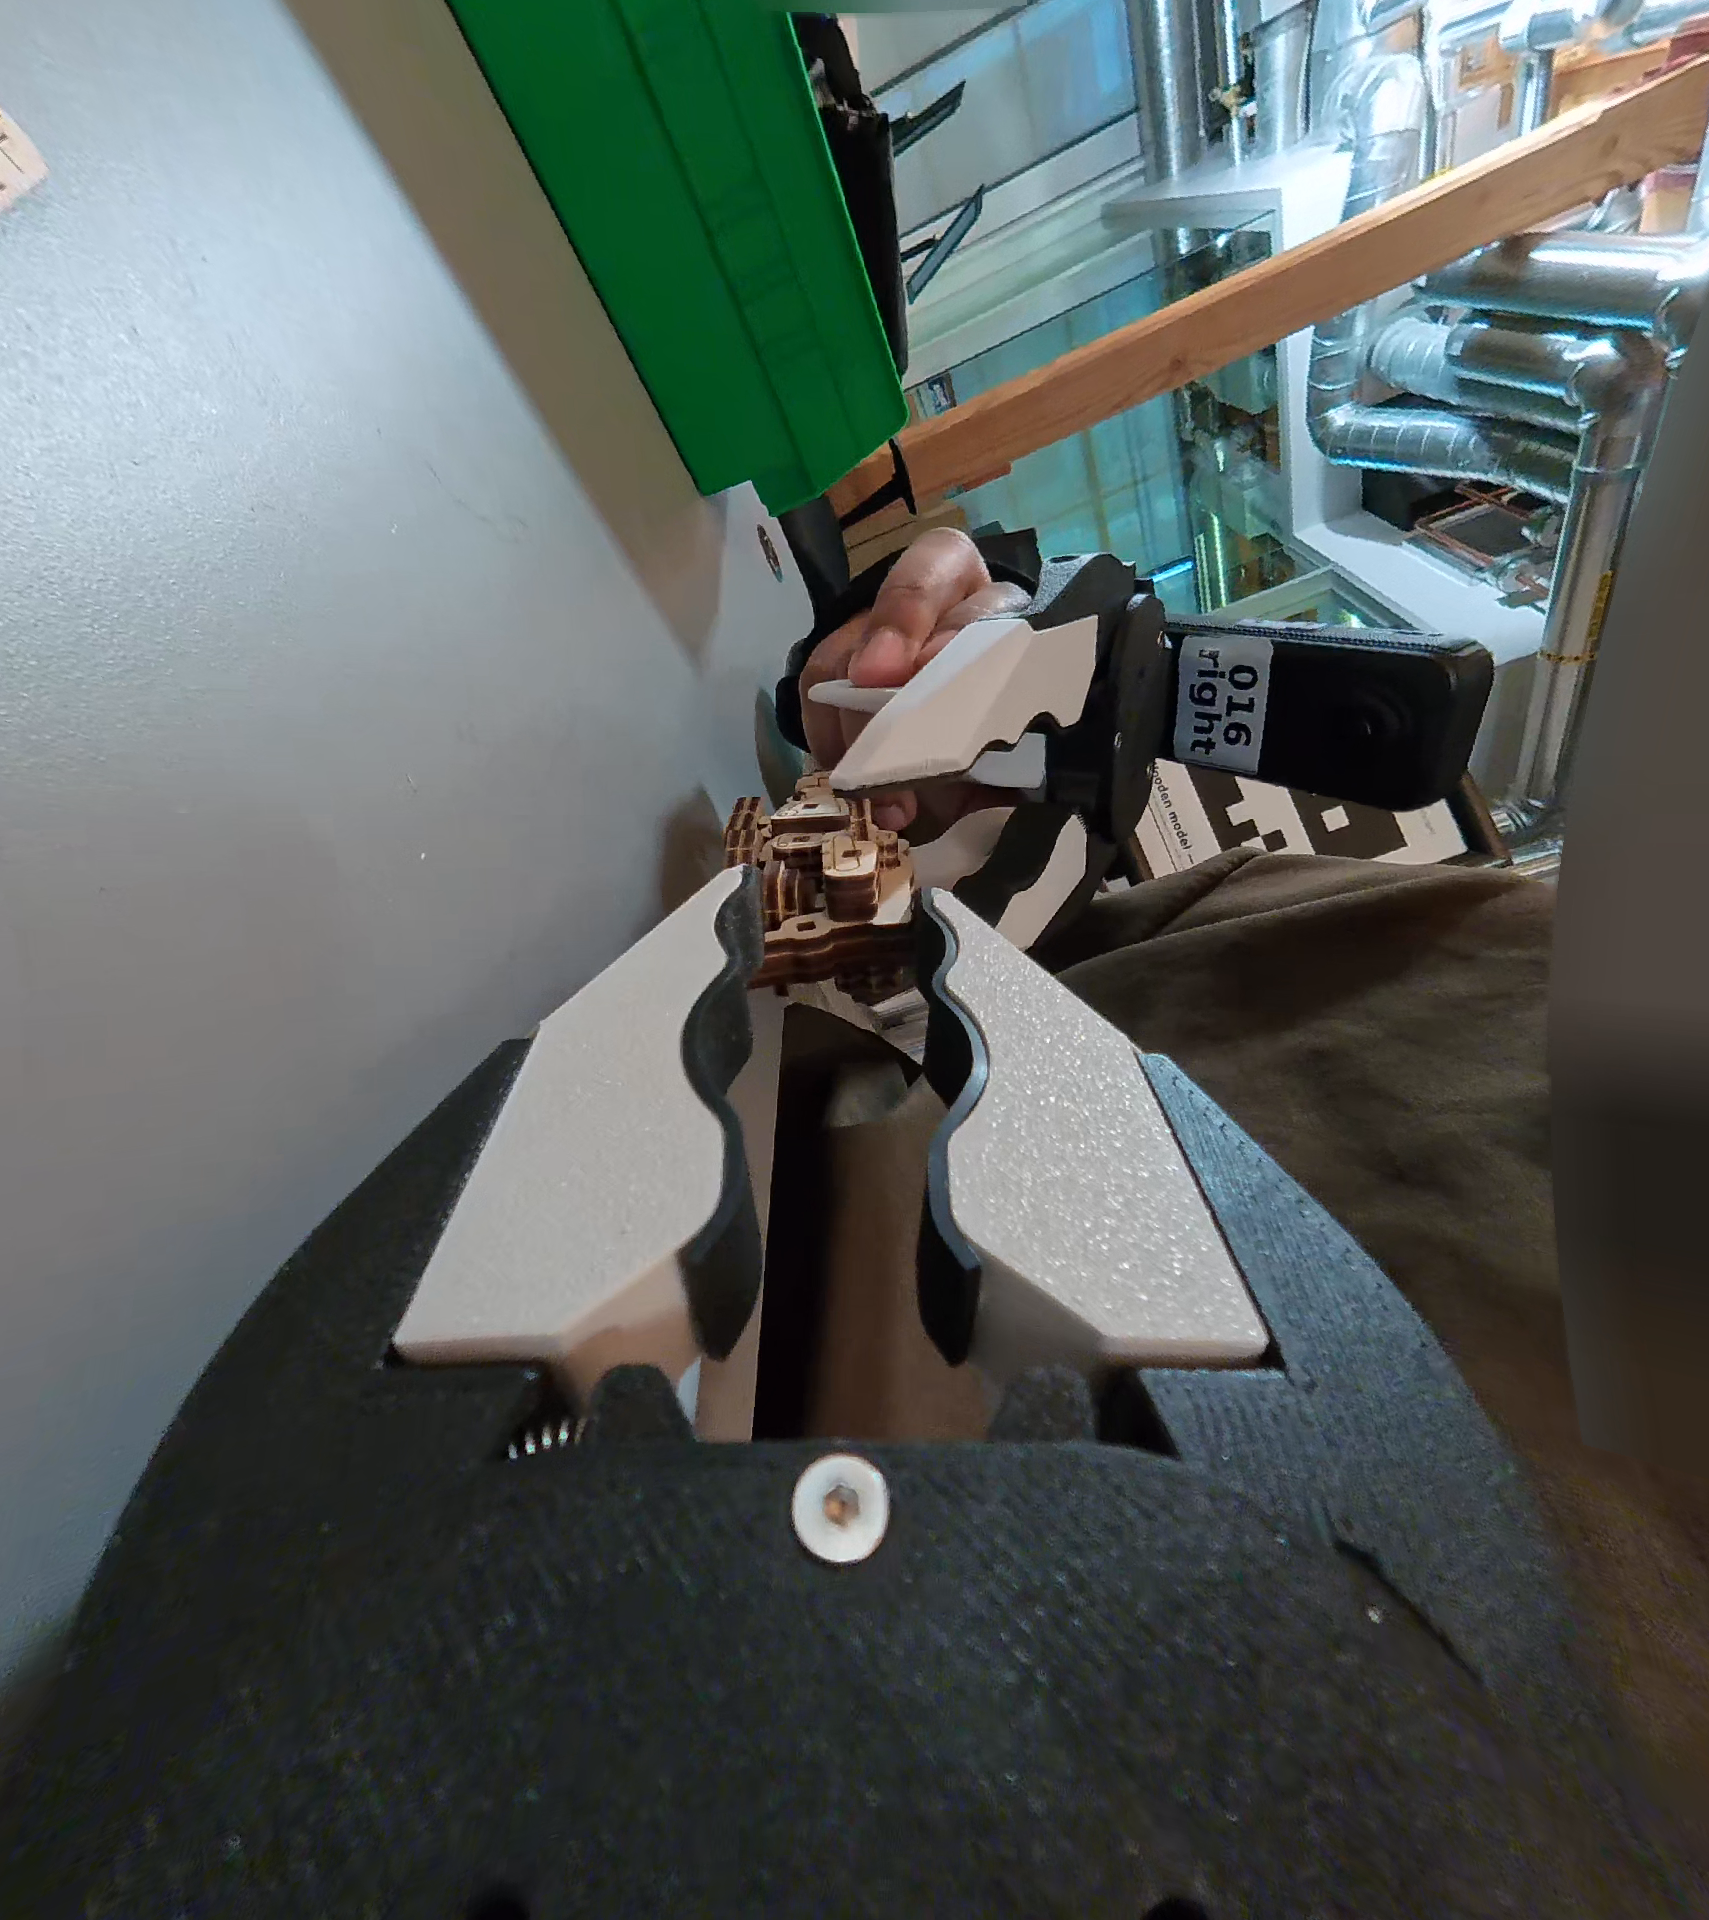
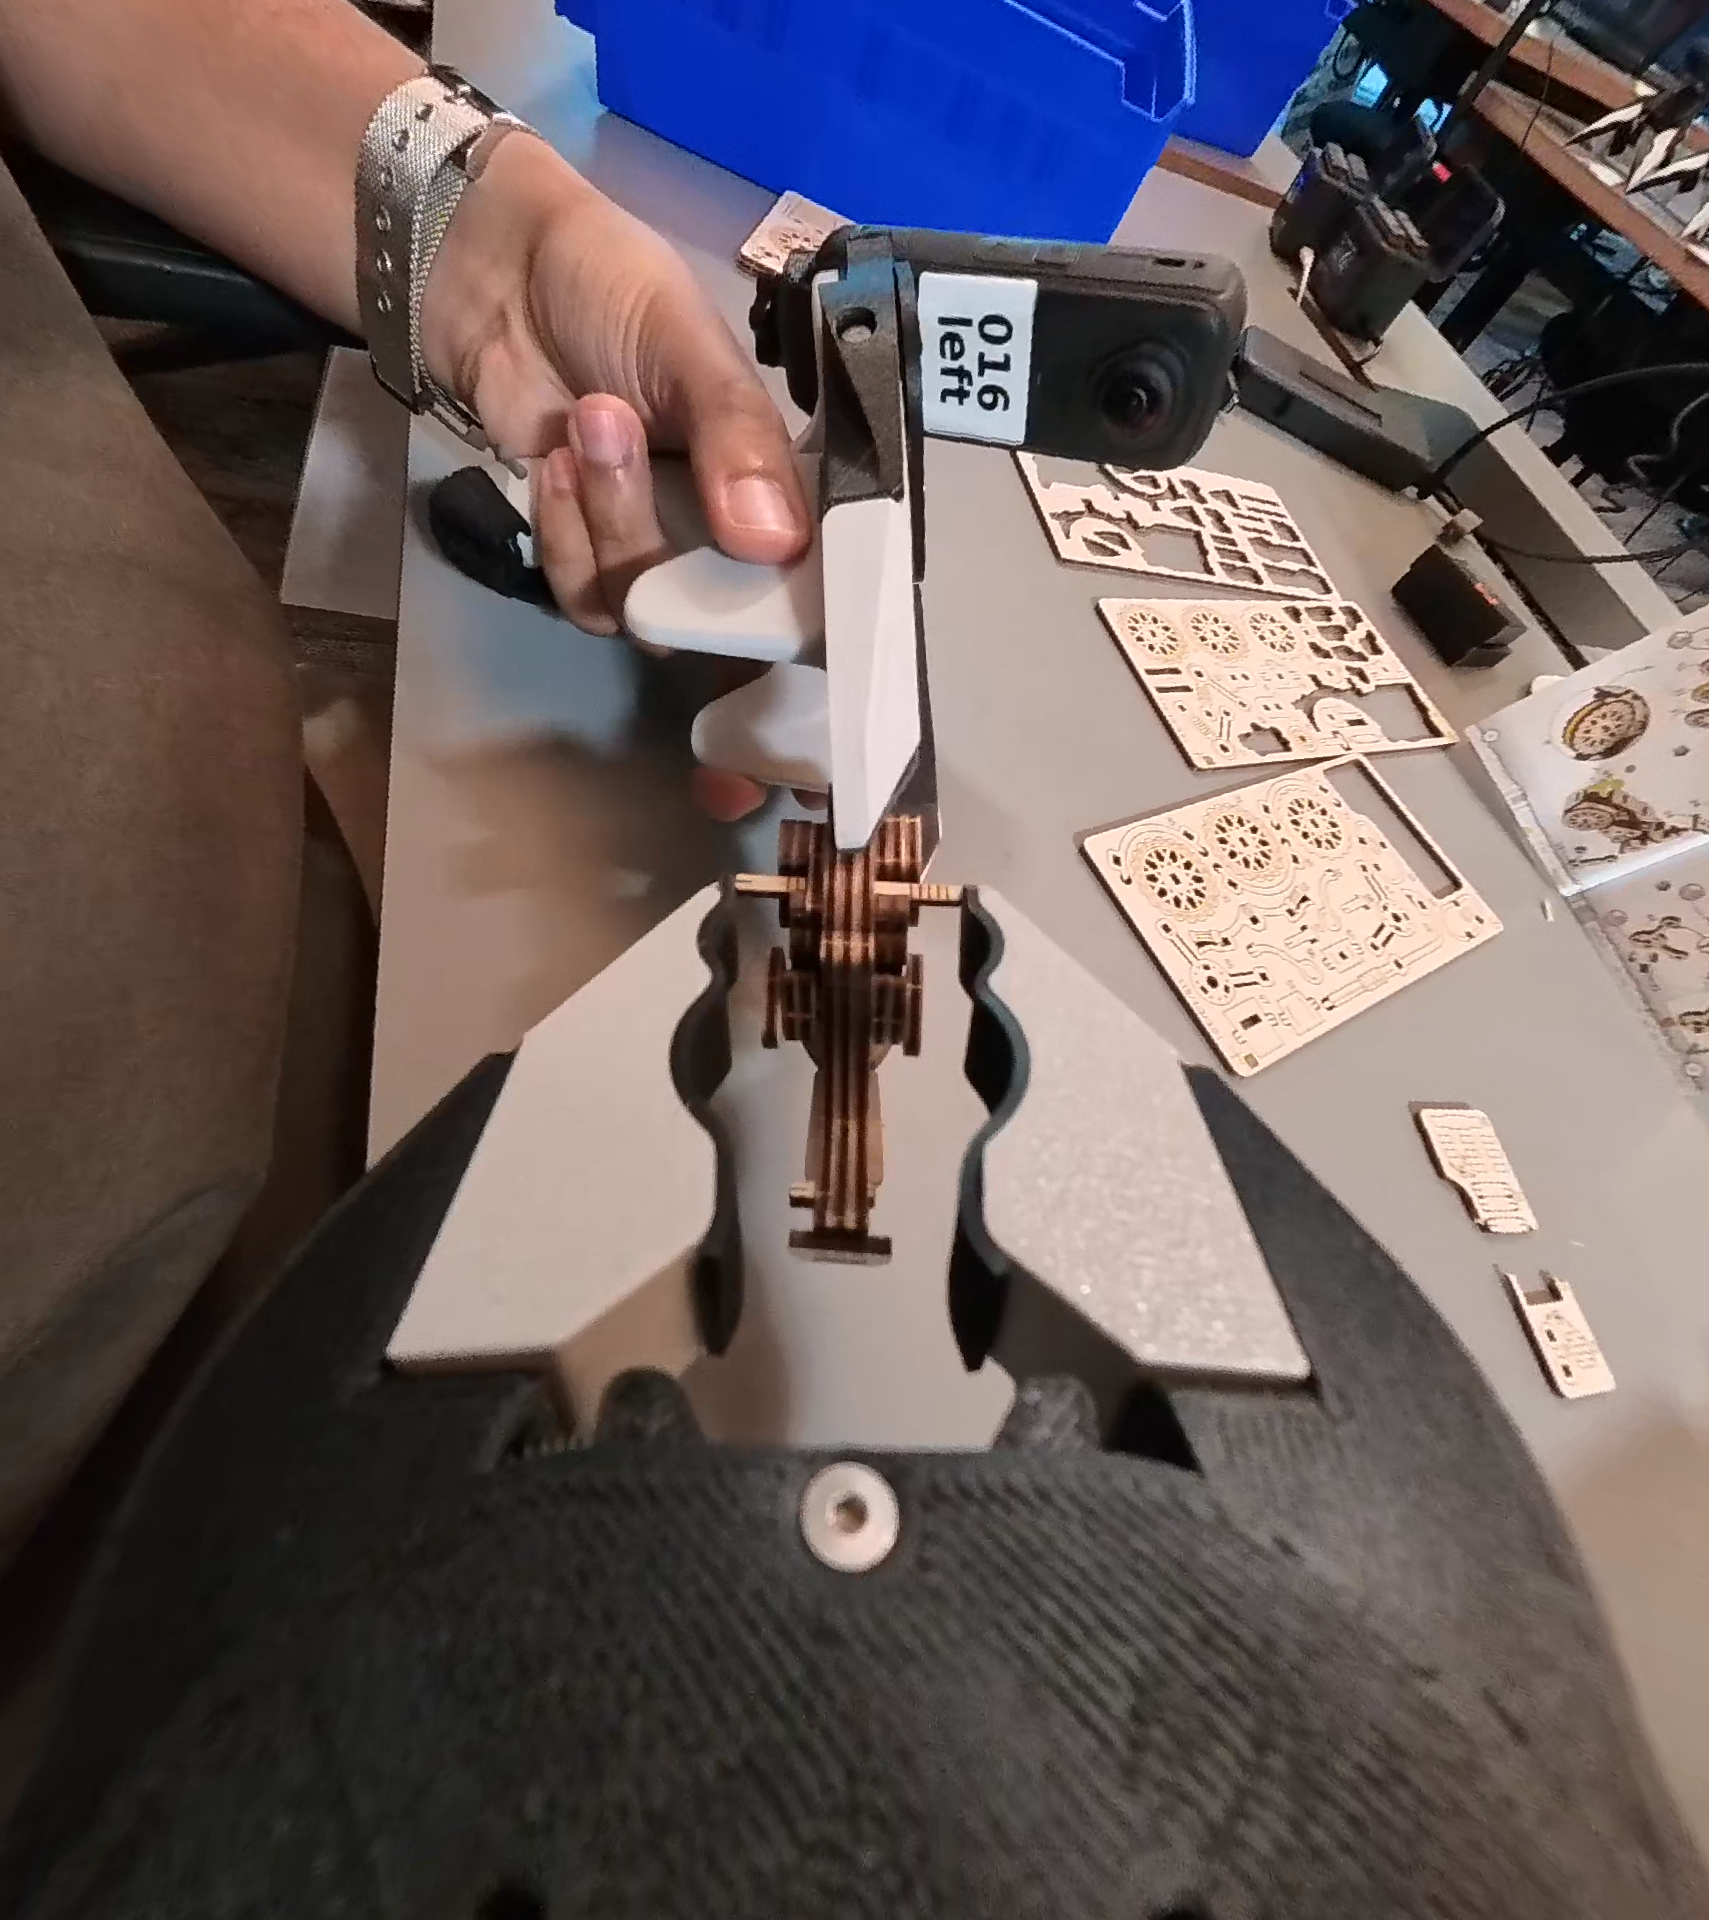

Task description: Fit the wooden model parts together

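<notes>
A layered wooden model [image 2: 845, 1039] hangs above the grey table [image 2: 1089, 1091], with a thin axle pin [image 2: 933, 891] sticking out of both sides. My left gripper [image 1: 837, 914] is shut on the model [image 1: 819, 894]. In the right wrist view it [image 2: 855, 842] comes down from above and pinches the model's top. My right gripper [image 2: 848, 920] is open wide and straddles the model, its fingertips [image 2: 975, 925] close to the axle's ends. I cannot tell whether they touch. In the left wrist view the right gripper [image 1: 886, 831] sits just beyond the model.
Several wooden part sheets [image 2: 1286, 925] and an instruction booklet [image 2: 1681, 790] lie on the table to the right. Two small loose wooden pieces [image 2: 1478, 1169] lie nearer. A blue bin [image 2: 891, 104] stands at the back and a green bin [image 1: 725, 239] shows in the left wrist view. My left and right fingertips are right by each other.
</notes>
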Available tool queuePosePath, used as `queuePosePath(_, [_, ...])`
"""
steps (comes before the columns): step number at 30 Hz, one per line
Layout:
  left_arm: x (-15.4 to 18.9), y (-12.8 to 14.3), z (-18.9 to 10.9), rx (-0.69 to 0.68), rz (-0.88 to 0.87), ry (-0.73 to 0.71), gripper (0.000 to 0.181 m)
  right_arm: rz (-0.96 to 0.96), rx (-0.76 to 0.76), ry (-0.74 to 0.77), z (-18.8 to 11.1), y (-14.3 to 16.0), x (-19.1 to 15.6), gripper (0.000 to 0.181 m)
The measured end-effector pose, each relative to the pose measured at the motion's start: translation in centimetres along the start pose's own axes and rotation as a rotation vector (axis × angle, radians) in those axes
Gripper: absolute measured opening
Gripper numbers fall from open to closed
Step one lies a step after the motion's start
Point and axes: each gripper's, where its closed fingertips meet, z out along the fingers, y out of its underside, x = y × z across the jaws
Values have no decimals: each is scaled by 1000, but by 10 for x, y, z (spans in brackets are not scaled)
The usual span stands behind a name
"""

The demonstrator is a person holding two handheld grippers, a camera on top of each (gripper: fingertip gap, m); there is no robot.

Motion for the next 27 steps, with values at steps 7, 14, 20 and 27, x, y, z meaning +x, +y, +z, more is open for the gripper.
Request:
queuePosePath(7, [1,-1,0,5,1,3,25,-4,9,2,-1,-1,0,41])
queuePosePath(14, [1,-1,-1,5,1,4,25,-13,11,0,-1,-2,-1,44])
queuePosePath(20, [0,-2,-2,6,-7,7,25,-23,11,2,-3,-2,0,43])
queuePosePath(27, [2,3,0,-26,-4,17,25,-14,7,-5,-5,1,1,38])
